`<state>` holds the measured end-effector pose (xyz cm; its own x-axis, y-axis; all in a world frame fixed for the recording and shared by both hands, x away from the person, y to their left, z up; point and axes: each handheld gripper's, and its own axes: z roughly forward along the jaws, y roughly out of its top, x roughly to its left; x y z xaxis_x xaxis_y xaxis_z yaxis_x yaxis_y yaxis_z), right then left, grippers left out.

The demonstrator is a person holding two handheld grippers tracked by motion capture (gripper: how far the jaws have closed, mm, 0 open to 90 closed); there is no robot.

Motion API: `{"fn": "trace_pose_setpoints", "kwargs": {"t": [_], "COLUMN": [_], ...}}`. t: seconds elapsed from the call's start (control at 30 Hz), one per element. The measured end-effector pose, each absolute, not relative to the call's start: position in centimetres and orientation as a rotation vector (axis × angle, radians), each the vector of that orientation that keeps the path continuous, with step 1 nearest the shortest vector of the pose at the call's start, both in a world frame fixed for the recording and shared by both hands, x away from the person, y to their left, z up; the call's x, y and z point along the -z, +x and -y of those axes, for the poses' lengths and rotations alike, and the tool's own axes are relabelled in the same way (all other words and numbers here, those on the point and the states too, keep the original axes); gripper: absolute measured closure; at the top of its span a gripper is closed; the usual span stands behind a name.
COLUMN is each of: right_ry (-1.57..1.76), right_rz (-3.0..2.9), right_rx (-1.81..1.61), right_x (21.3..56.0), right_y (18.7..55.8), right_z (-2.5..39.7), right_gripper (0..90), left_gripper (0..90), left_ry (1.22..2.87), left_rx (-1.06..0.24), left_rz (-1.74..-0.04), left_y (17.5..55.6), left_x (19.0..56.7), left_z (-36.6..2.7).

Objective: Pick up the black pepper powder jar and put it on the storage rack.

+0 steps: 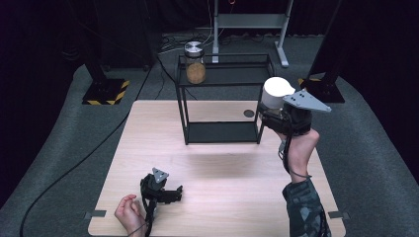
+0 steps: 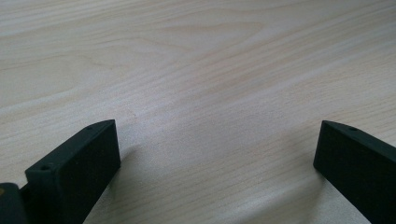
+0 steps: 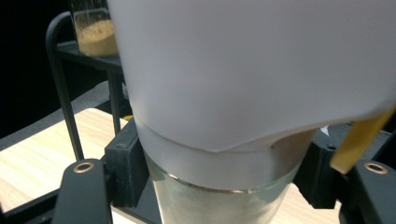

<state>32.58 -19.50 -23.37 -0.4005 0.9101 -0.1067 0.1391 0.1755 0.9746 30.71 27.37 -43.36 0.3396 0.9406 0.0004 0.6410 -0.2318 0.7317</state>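
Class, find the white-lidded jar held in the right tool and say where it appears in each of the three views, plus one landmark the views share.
High view: the white-lidded jar sits upper right of centre, clamped in the right tool beside the black rack.
Left gripper view: not in it.
Right gripper view: the jar is centre frame, between the jaws.
Shared landmark: the jar of brown grains on the rack's top shelf, at upper left in the right gripper view.
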Motion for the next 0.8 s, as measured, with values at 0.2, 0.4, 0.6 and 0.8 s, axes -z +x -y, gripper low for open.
{"fn": "trace_pose_setpoints", "kwargs": {"t": [0.2,0.4,0.6,0.8], "right_ry": [1.007,1.016,1.012,1.005], "right_rz": [-1.697,-1.7,-1.696,-1.688], "right_rx": [-1.316,-1.325,-1.33,-1.338], "right_x": [22.3,21.6,20.8,20.2], "right_y": [33.2,33.9,34.3,34.8], "right_z": [19.8,19.9,19.8,19.8], "right_gripper": [29.6,29.6,29.6,29.6], "left_gripper": [0.0,0.0,0.0,0.0], "left_ry": [1.966,1.966,1.966,1.966], "left_rx": [-0.602,-0.602,-0.602,-0.602], "left_rz": [-1.381,-1.381,-1.382,-1.382], "left_y": [30.7,30.7,30.7,30.7], "left_x": [43.4,43.3,43.3,43.3], "left_z": [-27.3,-27.3,-27.3,-27.3]}}
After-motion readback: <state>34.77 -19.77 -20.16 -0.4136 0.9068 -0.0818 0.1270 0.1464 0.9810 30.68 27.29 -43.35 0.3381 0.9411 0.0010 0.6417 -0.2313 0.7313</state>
